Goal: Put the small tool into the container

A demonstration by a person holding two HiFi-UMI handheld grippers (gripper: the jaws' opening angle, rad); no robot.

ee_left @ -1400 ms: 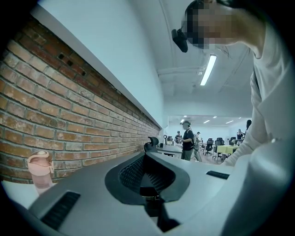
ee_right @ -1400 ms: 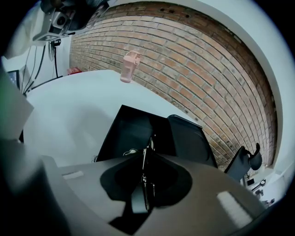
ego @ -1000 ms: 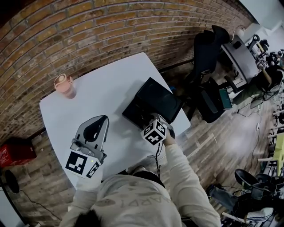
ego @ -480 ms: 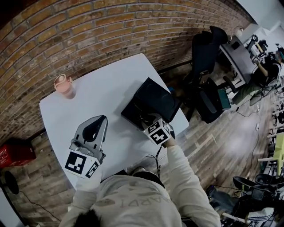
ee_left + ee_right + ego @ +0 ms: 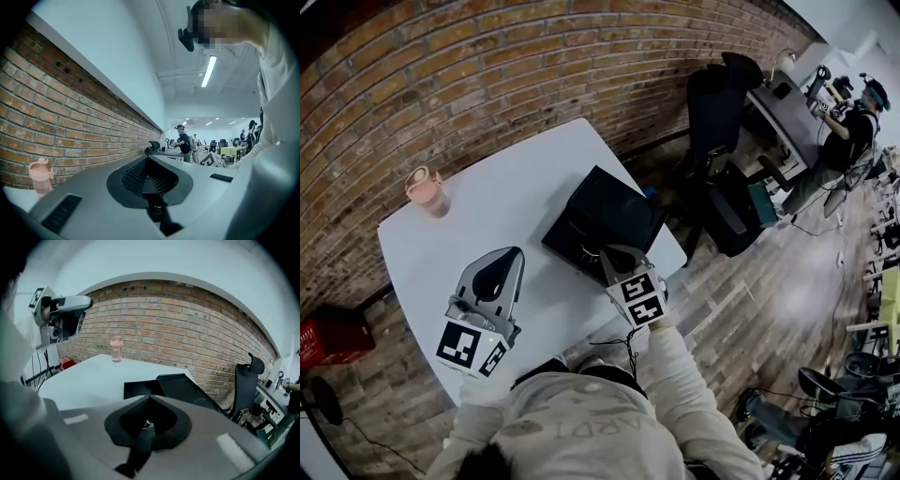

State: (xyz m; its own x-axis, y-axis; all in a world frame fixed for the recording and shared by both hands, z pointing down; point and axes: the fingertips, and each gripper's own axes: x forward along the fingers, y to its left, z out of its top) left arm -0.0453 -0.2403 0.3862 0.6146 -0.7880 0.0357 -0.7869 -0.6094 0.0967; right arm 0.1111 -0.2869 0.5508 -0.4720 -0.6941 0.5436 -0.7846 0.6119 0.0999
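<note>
Risen right tongs (image 5: 612,252) just closed empty beside container (image 5: 605,214).

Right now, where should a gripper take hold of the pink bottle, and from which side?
The pink bottle stands upright, alone near the table's far corner by the brick wall. Probably grip around its body below the lid, coming level from the table's near side.

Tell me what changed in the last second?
The right gripper rose and drew back from the container toward the person; its jaws have just closed, with nothing clearly between them. The left gripper, the container and the cup stayed put.
</note>
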